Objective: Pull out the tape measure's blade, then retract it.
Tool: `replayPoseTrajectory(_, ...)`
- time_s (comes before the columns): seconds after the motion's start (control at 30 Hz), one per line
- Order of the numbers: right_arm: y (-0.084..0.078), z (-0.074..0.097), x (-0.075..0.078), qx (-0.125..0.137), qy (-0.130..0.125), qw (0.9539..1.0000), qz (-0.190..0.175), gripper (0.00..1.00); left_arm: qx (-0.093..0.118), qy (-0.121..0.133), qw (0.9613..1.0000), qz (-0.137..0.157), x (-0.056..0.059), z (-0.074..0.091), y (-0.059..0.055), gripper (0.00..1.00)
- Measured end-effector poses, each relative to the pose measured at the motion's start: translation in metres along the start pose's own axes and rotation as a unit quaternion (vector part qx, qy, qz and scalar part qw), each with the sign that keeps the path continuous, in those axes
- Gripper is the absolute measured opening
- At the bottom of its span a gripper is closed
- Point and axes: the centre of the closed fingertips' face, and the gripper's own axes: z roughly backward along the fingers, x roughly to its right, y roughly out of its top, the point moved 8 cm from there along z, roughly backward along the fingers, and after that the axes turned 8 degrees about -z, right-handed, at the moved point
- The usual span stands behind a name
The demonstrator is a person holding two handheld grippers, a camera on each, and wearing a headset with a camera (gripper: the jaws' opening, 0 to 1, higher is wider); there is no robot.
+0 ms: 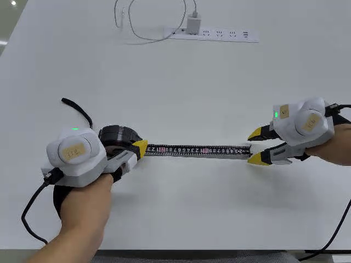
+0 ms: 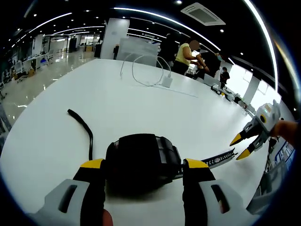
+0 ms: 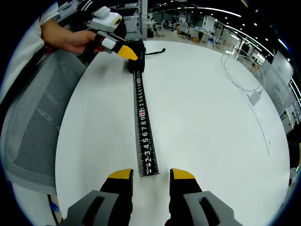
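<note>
Black rubber-cased tape measure body [image 2: 141, 157] is clamped in the left claw [image 1: 129, 143], with the yellow-tipped jaws pressed against its two sides. It is held low on the white bench [image 1: 181, 82], at the person's left. The dark numbered blade [image 1: 197, 150] is laid out flat along the bench, running from the case toward the right claw [image 3: 148, 174]. The blade end is seen just ahead of the right claw's yellow tips, in line with the gap between them. Those jaws are parted a little wider than the blade, and no contact with it can be seen. A black wrist strap [image 2: 84, 127] is trailed from the case across the bench, away from the person. A white power strip [image 1: 219, 34] with a white charger [image 1: 193, 24] plugged in is seen at the far side, well apart from the blade.
</note>
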Motion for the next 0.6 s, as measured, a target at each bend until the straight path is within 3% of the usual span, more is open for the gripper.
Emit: replayPoseTrajectory(0.6,0.0011,-0.0044,0.0019,-0.011,0.01,0.9998,0.013,0.23,-0.005,0.006,1.0,0.002,-0.0015,-0.0016,-0.0013,0.6)
